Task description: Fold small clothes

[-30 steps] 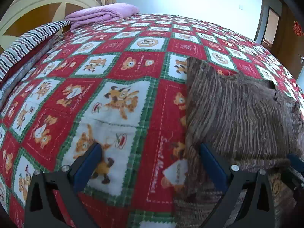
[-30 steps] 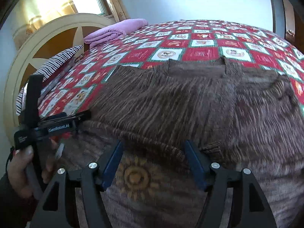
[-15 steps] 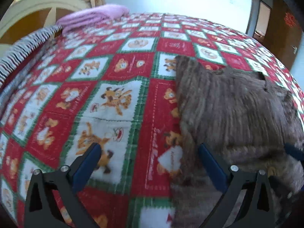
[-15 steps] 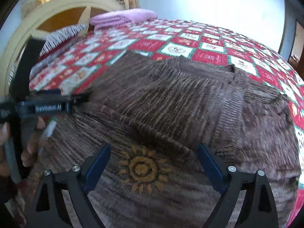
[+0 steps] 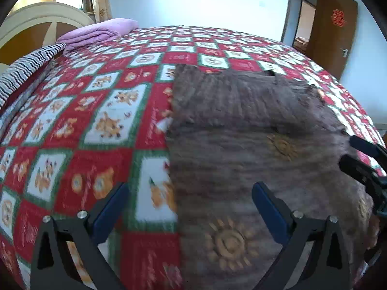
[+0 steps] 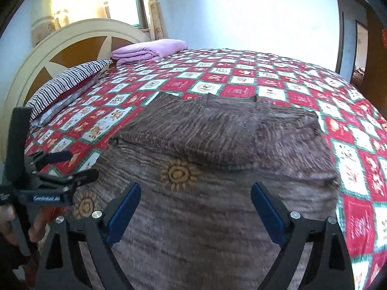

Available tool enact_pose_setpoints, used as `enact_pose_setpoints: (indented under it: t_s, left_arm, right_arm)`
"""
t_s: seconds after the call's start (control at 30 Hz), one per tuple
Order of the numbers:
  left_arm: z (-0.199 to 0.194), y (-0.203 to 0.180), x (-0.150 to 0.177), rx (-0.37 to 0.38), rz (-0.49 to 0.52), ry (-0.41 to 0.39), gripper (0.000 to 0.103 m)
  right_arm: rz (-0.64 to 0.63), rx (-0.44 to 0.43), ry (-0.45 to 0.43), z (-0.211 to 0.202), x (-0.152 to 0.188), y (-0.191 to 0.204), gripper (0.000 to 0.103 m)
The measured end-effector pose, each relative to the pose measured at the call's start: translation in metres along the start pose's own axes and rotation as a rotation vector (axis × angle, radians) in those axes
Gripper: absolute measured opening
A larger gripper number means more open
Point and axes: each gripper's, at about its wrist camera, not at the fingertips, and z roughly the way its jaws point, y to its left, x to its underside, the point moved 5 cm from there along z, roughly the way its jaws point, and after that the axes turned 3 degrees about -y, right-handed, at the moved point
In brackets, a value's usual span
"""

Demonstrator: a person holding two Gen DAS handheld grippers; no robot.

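Both the left gripper (image 5: 188, 207) and right gripper (image 6: 194, 207) hover wide apart, holding nothing, over the near hem of the brown sweater (image 6: 217, 149) spread on the patchwork quilt (image 5: 96, 111). Bare quilt surrounds it; beyond lie a striped pillow (image 6: 65, 84), then a folded purple blanket (image 6: 150, 50).

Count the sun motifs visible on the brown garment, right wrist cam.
2: one sun motif mid-garment just below the folded-over flap, another sun motif at the brown garment's left edge. The fold may hide more.

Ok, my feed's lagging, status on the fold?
Left tongs and right tongs open, empty, above the cloth. Brown sweater flat on the quilt, far part folded over. Nothing in the way.
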Motion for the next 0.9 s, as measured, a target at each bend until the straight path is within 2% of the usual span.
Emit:
enact_pose_setpoints:
  t_s: [0.37, 0.73, 0.9]
  left_arm:
    - [-0.034, -0.015, 0.027, 0.019, 0.054, -0.018, 0.103]
    - [-0.051, -0.007, 0.072, 0.011, 0.068, 0.024, 0.103]
    - [-0.056, -0.004, 0.102, 0.054, 0.071, 0.084, 0.092]
  right_arm:
    - [0.009, 0.025, -0.009, -0.036, 0.024, -0.006, 0.093]
    - [0.057, 0.061, 0.064, -0.079, 0.065, -0.032, 0.093]
    - [0.097, 0.105, 0.096, -0.105, 0.097, -0.052, 0.093]
